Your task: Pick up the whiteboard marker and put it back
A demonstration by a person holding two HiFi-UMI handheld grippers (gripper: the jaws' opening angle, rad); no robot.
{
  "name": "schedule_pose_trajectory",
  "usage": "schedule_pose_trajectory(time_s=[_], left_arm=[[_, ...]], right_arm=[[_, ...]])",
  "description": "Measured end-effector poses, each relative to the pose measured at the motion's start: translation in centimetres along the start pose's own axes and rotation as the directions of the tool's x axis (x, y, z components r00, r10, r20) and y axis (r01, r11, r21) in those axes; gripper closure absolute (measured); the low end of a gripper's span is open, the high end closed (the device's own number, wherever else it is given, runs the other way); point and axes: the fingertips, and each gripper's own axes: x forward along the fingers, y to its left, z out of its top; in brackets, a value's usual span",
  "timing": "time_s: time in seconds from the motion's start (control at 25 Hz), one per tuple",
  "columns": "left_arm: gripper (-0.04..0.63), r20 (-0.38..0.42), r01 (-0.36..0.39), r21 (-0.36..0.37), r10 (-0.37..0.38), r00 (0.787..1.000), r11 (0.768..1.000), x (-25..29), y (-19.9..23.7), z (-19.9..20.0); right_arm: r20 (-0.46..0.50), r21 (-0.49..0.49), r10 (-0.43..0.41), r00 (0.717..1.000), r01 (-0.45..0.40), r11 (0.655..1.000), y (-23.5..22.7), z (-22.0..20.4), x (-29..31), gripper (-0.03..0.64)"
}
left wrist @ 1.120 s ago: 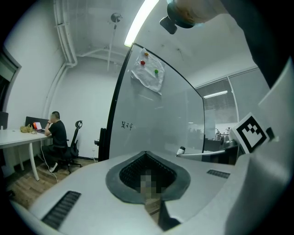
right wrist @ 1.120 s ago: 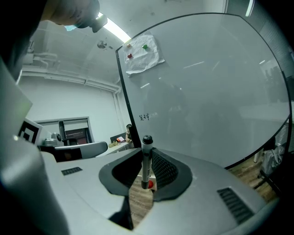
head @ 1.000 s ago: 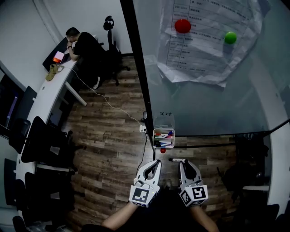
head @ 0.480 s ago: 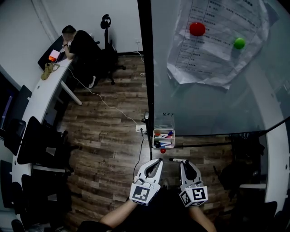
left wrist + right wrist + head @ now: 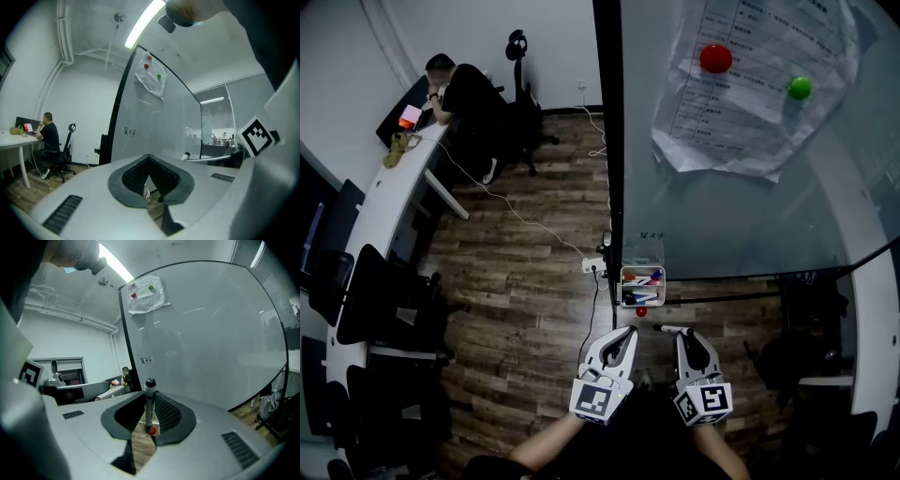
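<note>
My right gripper (image 5: 682, 334) is shut on a whiteboard marker (image 5: 670, 329), which lies crosswise between its tips. In the right gripper view the marker (image 5: 149, 406) stands upright between the pads, black cap on top. A clear marker holder (image 5: 641, 286) with several coloured markers hangs on the whiteboard (image 5: 741, 206) just ahead of both grippers, a small red magnet (image 5: 640, 311) under it. My left gripper (image 5: 622, 337) hovers beside the right one, shut, with nothing between its jaws (image 5: 149, 161).
A crumpled paper sheet (image 5: 750, 112) is pinned high on the board by a red magnet (image 5: 715, 58) and a green magnet (image 5: 800, 88). A power strip (image 5: 592, 265) and cable lie on the wood floor. A person (image 5: 464, 89) sits at the curved desk; office chairs (image 5: 384, 300) stand at the left.
The head view has shifted slightly, so the board's edge sits further right. Both grippers and the marker keep their places.
</note>
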Motion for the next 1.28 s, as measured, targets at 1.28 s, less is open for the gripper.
schedule_pose_trajectory(time_s=[1.28], left_arm=[[0.588, -0.004, 0.074, -0.002, -0.074, 0.997, 0.997, -3.0, 5.2, -0.2]], right_arm=[[0.046, -0.028, -0.108, 0.993, 0.11, 0.994, 4.3, -0.4, 2.4, 0.54]])
